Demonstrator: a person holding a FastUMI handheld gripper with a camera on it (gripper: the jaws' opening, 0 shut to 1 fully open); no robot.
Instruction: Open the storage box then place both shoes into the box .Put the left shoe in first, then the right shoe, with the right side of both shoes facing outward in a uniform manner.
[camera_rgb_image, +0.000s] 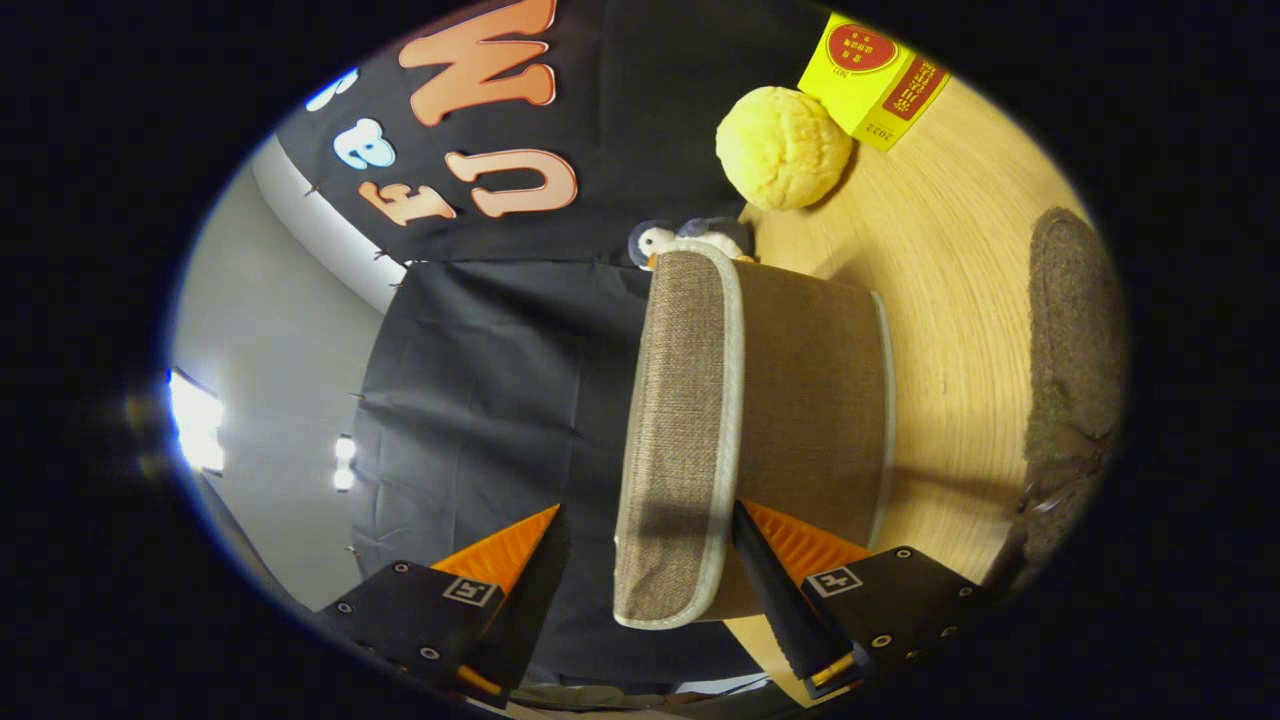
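Wooden desk (940, 330) carries the storage box (810, 400), lid (680, 440) still on. Fingers (650, 570) spread, lid edge between them, neither visibly pressing. One shoe (1075, 330) at 3 o'clock of the box, partly cut off; second shoe unaccounted for. Opening not done; both placements remain.

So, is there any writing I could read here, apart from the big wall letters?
Yellow box: red labels with print, too small and turned round to read.
Gripper: square patterned tags, a code rather than words. Its fingers stand open, with the storage box lid between them.
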